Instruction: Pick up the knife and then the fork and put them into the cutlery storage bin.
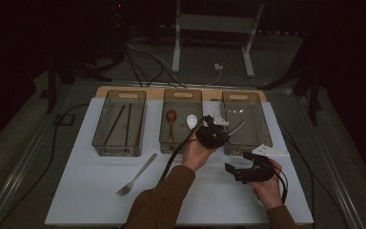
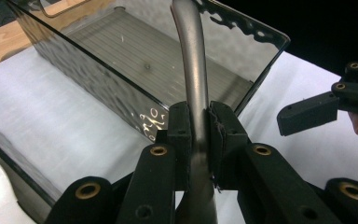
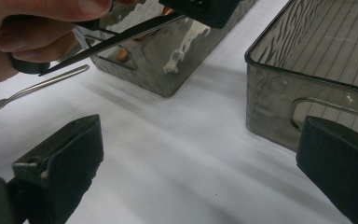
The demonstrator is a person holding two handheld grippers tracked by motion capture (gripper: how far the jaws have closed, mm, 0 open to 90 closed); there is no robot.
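The right gripper (image 3: 196, 172) hangs wide open over white cloth (image 3: 177, 154), a smoky bin (image 3: 279, 93) just beyond.

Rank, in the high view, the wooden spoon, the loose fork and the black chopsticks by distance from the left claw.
1. Brown wooden spoon, in the middle bin, just left of the left claw.
2. Silver metal fork, on the white mat, lower left.
3. Black chopsticks, in the far-left bin.

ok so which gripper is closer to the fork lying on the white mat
Left. The left gripper, shut on a metal utensil, is over by the right bin, up and right of the fork. The right gripper sits farther right, open.
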